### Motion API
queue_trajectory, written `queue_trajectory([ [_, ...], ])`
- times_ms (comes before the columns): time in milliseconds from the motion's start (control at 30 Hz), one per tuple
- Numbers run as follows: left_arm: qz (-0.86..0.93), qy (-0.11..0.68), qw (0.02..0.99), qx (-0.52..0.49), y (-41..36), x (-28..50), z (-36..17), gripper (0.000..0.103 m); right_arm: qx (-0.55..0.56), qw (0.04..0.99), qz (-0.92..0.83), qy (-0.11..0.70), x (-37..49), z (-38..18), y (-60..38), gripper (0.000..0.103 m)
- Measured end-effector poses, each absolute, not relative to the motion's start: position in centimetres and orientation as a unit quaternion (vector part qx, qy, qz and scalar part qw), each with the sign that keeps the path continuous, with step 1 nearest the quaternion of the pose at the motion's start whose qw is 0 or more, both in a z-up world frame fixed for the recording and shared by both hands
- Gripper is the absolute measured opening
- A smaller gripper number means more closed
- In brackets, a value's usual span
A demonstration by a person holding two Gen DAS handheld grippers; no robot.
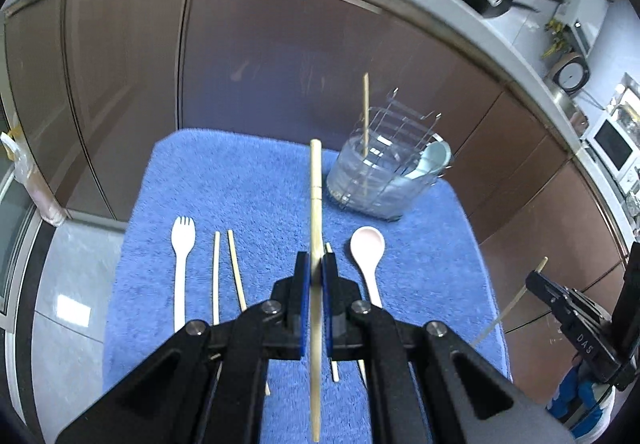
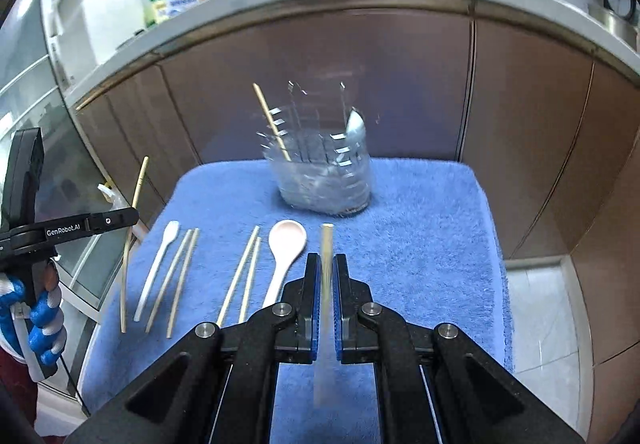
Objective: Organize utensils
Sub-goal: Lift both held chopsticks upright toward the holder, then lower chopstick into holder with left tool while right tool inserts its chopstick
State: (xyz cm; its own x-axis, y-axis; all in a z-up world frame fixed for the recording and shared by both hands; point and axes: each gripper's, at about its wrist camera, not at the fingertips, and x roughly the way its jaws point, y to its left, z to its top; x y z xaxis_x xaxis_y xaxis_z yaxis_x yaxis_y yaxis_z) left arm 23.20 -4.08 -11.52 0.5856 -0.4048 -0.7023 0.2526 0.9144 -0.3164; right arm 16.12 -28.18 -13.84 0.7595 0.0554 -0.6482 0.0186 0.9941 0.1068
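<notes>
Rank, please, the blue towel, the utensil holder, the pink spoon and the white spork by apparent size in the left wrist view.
1. blue towel
2. utensil holder
3. white spork and pink spoon: too alike to rank, as the left gripper hides part of the spoon's handle.

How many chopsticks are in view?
7. One chopstick stands in the utensil holder, one is clamped in the left claw, one in the right claw. Four lie on the blue towel: two beside the pink spoon, two beside the white spork.
</notes>
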Motion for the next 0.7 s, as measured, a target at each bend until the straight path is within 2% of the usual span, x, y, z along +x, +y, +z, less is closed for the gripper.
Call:
queue_trajectory([
  [367,-0.195,0.348,0.912,-0.096,-4.2,21.4,-6.6,0.005,0.041,0.955,0.031,0.293,14.0,-9.7,-26.8,0.005],
  [700,-0.211,0.262,0.933,-0.129,-6.7,24.0,-1.9,0.005,0.052,0.971,0.057,0.226,16.2,-5.6,-27.3,0.005],
])
